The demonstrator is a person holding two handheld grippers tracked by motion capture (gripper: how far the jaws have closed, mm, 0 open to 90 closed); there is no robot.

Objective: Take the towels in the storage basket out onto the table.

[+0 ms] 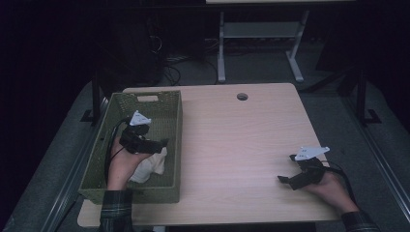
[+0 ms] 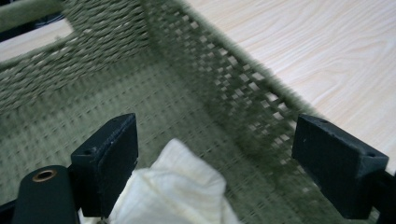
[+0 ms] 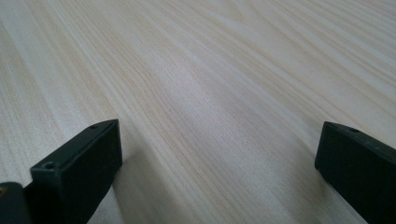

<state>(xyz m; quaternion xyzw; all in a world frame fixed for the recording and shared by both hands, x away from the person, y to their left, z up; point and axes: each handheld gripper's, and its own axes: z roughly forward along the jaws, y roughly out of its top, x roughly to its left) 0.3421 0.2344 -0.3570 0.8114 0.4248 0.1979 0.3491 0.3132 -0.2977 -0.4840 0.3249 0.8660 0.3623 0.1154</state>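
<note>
Hovering wide-spread, left gripper [image 2: 215,163] straddles cloth [image 2: 175,191] beside basket [image 2: 243,84] wall.

Inside the green woven basket [image 1: 170,112], at its near end: a cream folded cloth [image 1: 153,164], the left gripper [image 1: 157,144] over it. Right of the basket, well apart, on the pale wooden table [image 1: 232,140]: the right gripper [image 1: 286,180].

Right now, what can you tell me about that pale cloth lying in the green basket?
The cloth is cream-white, soft and crumpled into a loose bundle, with a faint ribbed weave in the left gripper view. It lies on the floor of the woven green basket, in the near part, close to the wall facing the table's middle. The left gripper is just above it with jaws open; one jaw sits against the cloth's edge, but nothing clamps it.
</note>
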